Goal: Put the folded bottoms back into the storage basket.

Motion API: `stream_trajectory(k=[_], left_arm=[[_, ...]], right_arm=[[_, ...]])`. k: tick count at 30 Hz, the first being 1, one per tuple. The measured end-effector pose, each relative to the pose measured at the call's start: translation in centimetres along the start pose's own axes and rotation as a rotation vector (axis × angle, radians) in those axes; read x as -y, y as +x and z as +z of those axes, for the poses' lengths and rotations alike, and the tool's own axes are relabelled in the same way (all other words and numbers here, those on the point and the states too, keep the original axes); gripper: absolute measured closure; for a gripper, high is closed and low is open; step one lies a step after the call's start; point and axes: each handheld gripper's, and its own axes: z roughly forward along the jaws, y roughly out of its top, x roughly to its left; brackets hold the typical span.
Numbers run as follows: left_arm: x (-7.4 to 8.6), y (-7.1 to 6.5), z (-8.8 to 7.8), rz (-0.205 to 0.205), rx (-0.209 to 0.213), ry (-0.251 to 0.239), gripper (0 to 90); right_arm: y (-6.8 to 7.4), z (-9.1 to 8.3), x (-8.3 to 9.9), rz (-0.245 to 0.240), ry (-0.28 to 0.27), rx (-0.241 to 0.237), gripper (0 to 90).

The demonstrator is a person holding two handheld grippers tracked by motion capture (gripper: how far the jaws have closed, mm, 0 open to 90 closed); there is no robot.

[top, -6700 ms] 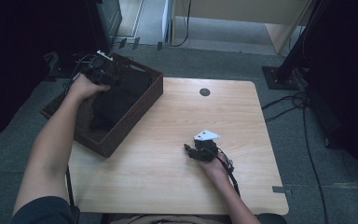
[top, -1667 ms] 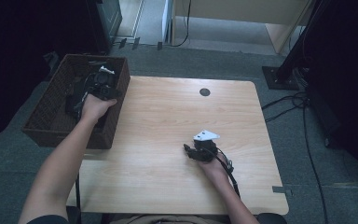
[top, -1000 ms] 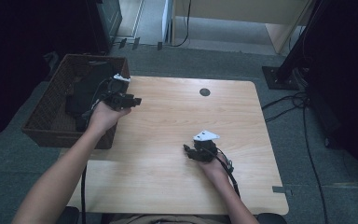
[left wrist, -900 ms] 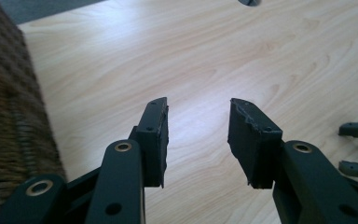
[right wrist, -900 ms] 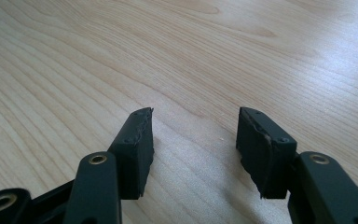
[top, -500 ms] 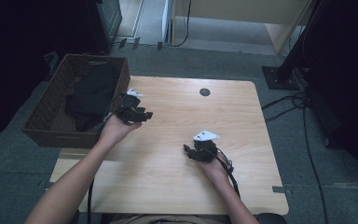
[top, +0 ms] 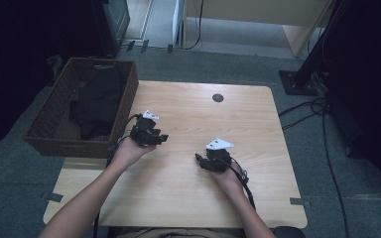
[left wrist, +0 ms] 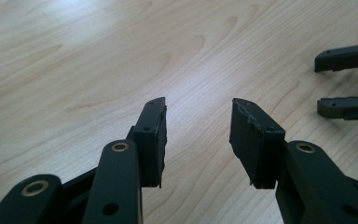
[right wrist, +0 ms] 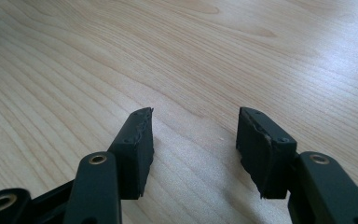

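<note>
The wooden table [top: 178,198] takes up the centre of the high view. At its left edge, in the upper left of the frame, sits the woven basket [top: 49,119] with the black garment [top: 96,101] lying crumpled inside, dark and limp (folds hard to read).

Judged step: the garment is deposited and both hands are at rest, so the work appears complete; any next move would call for a fresh item.

Left gripper [left wrist: 196,135]: jaws moderately apart, nothing between them, over bare wood. Right gripper [right wrist: 193,140]: jaws likewise apart and empty, low over the table.
</note>
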Motion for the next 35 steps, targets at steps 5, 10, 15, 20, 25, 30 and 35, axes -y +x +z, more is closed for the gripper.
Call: stream_trajectory(k=[5,10,15,20,25,30,35], left_arm=[[1.0,-0.4,0.8,0.010,0.008,0.010,56.4],[1.9,-0.7,1.5,0.029,0.025,0.009,55.6],[2.9,-1.4,2.3,0.105,0.038,0.015,52.7],[3.8,-1.5,2.9,0.095,0.053,0.022,52.4],[4.0,-1.5,3.0,0.113,0.059,0.016,51.0],[4.5,-1.6,3.1,0.108,0.058,-0.023,50.2],[4.8,-1.6,3.0,0.122,0.058,-0.040,48.6]], right_arm=[[0.0,0.0,0.0,0.000,0.000,0.000,46.6],[0.0,0.0,0.0,0.000,0.000,0.000,46.6],[0.0,0.0,0.0,-0.001,0.001,0.000,46.6],[0.0,0.0,0.0,-0.001,0.000,0.001,46.6],[0.0,0.0,0.0,-0.001,0.000,0.001,46.6],[0.0,0.0,0.0,-0.001,0.002,0.002,46.5],[0.0,0.0,0.0,-0.001,0.002,0.003,46.1]])
